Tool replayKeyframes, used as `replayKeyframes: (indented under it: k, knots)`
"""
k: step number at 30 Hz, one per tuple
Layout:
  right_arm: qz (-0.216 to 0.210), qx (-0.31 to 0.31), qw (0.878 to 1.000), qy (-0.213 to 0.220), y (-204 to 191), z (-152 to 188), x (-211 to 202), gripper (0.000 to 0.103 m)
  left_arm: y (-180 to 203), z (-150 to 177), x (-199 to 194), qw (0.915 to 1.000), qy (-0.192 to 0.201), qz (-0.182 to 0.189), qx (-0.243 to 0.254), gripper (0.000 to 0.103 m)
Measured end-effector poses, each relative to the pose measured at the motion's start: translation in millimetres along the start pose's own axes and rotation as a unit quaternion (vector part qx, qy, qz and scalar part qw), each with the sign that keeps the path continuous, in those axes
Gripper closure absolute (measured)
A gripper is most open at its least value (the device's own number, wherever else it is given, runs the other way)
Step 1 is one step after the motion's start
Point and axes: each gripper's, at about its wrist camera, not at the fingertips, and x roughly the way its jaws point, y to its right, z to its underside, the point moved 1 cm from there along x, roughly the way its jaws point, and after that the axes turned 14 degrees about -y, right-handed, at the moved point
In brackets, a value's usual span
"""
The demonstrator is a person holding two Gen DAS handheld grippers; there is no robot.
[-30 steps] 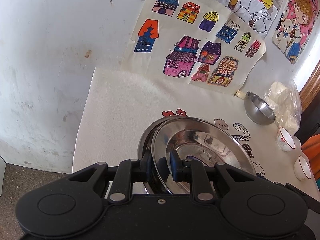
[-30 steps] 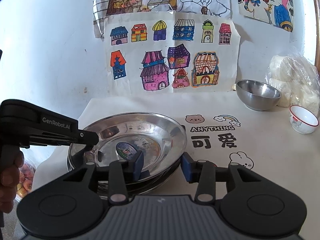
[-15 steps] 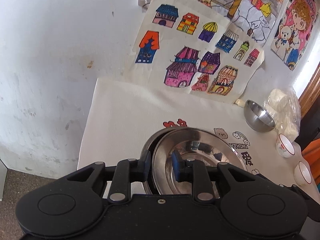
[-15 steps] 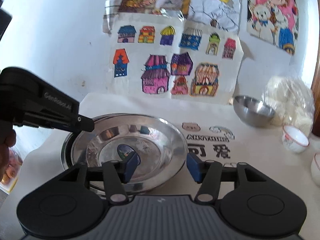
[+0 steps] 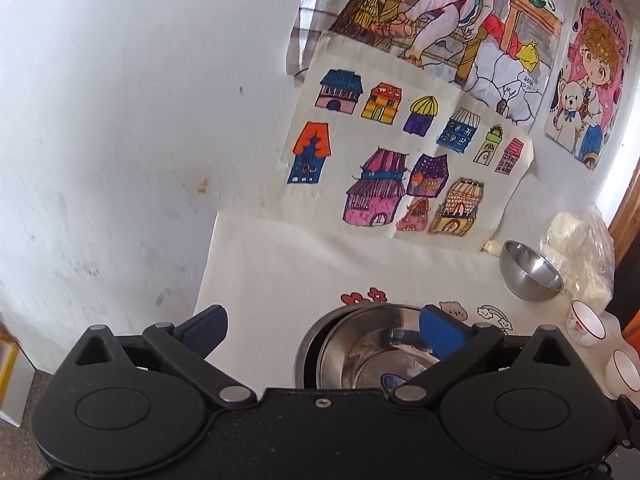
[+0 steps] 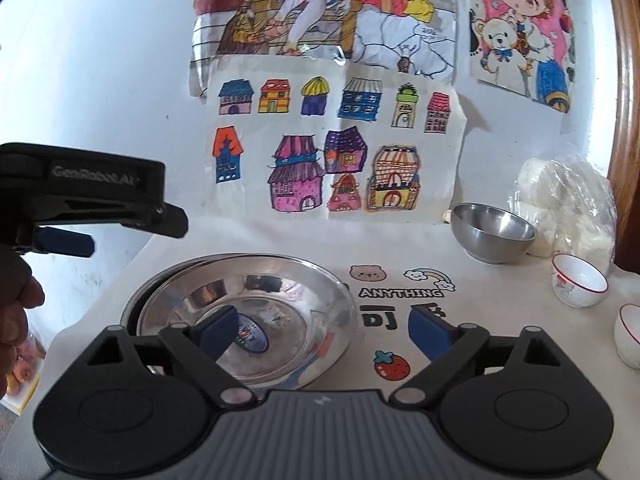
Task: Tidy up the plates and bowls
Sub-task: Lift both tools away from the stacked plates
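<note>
Two or more shiny steel plates are stacked on the white printed tablecloth; the top one sits slightly off-centre on the one below. My right gripper hovers at the stack's near right rim. Its jaws are opening wide and the pads are off the plate. My left gripper is over the stack from the left side. Its jaws are also opening, with the rim below and between them but no pad pressing. From the right wrist view, the left gripper hangs above the table's left edge.
A steel bowl stands at the back right beside a clear bag of white lumps. Two white cups with red rims sit at the right edge. Drawings hang on the wall behind. A hand holds the left gripper.
Both grippers have let go of the top plate's rim and spread wide. The plate now rests on the stack. Both cameras have tilted up a little.
</note>
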Motion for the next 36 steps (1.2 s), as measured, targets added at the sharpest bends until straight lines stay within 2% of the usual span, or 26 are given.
replayKeyframes:
  k: [5,9,18,23,36]
  knots:
    - [0.004,0.027,1.0,0.014,13.5,1.8,-5.0,0.001,8.6,-2.9,0.5,0.9999,0.001,-0.009,0.009,0.001]
    - [0.013,0.057,0.998,0.026,30.6,2.4,-9.1,0.0,18.7,-4.7,3.0,0.9997,-0.004,-0.005,0.022,0.001]
    - [0.041,0.097,0.994,0.009,71.7,1.2,-13.0,0.0,56.6,-6.0,9.0,0.9975,-0.009,-0.001,0.07,0.001]
    - [0.051,0.117,0.992,0.006,93.0,9.0,-15.6,0.0,78.2,-0.7,16.5,0.9962,-0.024,0.003,0.084,0.001]
    - [0.074,0.156,0.985,-0.017,146.0,42.1,-18.8,0.0,142.2,16.3,37.7,0.9835,-0.075,0.009,0.165,0.001]
